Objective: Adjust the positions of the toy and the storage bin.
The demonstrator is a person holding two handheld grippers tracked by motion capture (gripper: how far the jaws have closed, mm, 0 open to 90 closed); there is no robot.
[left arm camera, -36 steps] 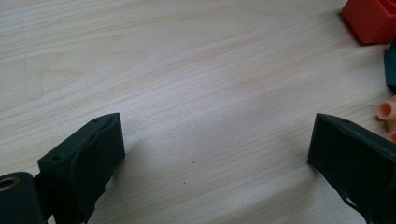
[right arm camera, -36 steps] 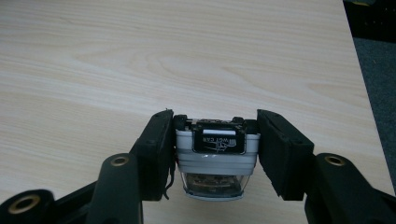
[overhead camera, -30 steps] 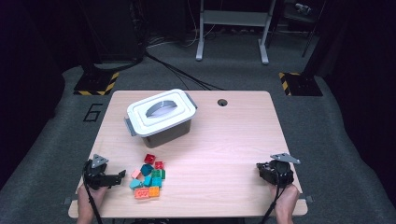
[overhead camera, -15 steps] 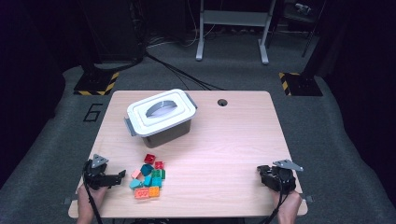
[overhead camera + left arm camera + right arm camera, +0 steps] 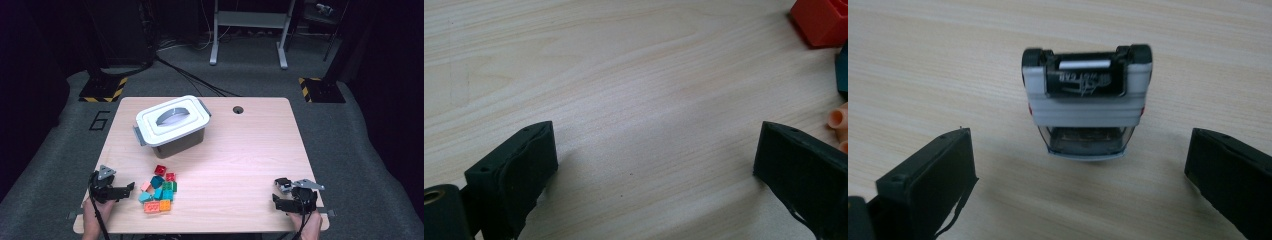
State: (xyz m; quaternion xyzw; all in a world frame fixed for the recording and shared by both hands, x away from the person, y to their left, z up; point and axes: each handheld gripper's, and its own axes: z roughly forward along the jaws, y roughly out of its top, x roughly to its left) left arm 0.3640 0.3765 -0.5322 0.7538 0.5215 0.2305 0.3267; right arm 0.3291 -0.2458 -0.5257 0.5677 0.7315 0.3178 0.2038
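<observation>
One small toy car (image 5: 1087, 107) sits on the table (image 5: 240, 150) at about five o'clock, near the front right corner, just ahead of the right gripper (image 5: 283, 192). It is a grey body with black ends, a dark glassy cabin and white lettering on a black panel on top. That gripper's jaws have just been opening and stand wide, the car free between and ahead of them. At seven o'clock the left gripper (image 5: 131, 187) rests with jaws spread over bare wood, beside coloured blocks (image 5: 159, 190).
</observation>
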